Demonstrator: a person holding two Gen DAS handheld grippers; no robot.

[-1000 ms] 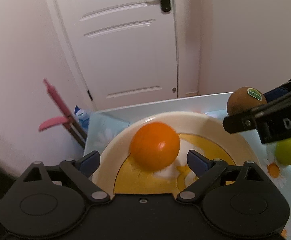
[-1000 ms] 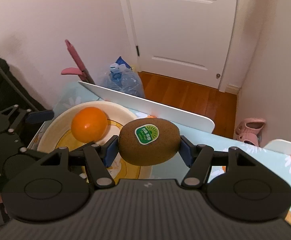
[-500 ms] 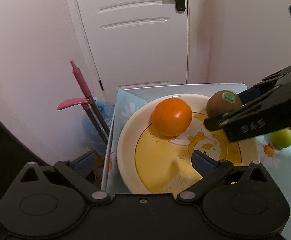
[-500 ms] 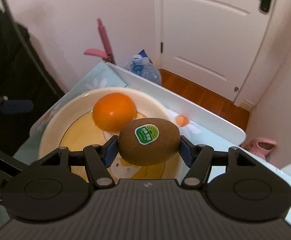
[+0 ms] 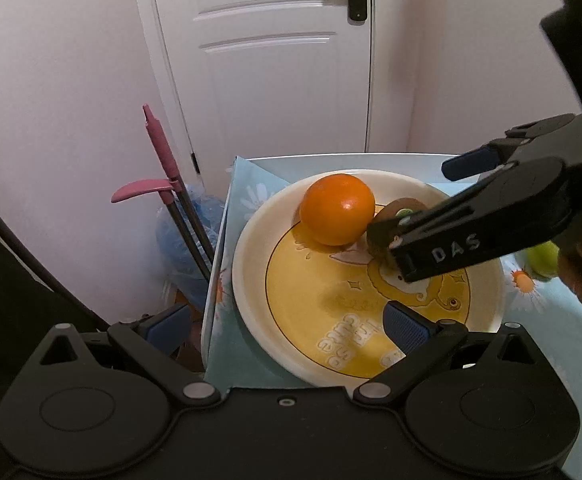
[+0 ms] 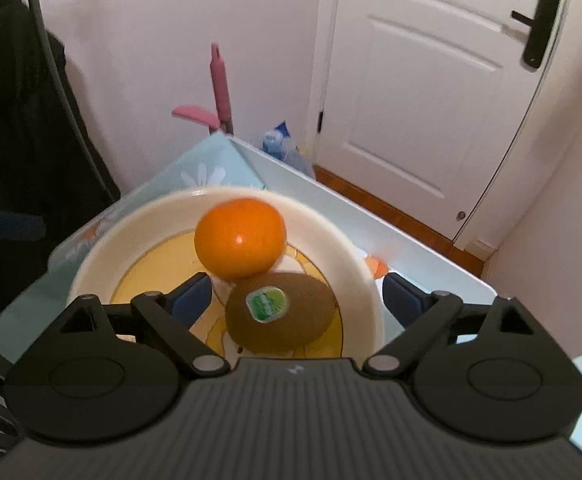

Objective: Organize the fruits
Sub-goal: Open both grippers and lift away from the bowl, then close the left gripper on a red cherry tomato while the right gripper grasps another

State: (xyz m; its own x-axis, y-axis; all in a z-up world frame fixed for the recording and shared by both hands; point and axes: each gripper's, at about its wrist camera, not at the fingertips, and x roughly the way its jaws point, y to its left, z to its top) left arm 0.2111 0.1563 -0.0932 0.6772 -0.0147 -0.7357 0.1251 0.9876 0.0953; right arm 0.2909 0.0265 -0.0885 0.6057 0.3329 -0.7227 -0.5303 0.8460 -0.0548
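Fruit sits on the plate [image 6: 367,280], a cream dish with a yellow cartoon centre that serves as the landmark for everything else. On its far half rests the orange [image 6: 239,238], and just nearer, against the orange's lower side, lies the kiwi [image 6: 281,312] with a green sticker facing up. Whether the 2 fruits actually touch cannot be told from either view. The right gripper [image 6: 297,294] hovers low over the plate's near rim with its jaws spread wide; they have just been opening, and the kiwi lies between the blue pads without either one pressing on it. In the left wrist view this same tool reaches in from the plate's right side and covers most of the kiwi. The left gripper [image 5: 287,324] hangs over the plate's near-left edge, its jaws also wide apart and having just been opening, with nothing between them but the plate's bare yellow middle; 1 pad is over the dish and the other is out past the tablecloth's [image 5: 243,196] left edge. Right of the plate, on the daisy-print cloth, a green fruit [image 5: 545,258] shows partly behind the right gripper. Left of the plate, off the table, a pink-handled broom [image 5: 159,148] leans against the wall, and beyond the plate stands a white door [image 5: 283,60] with a black handle.
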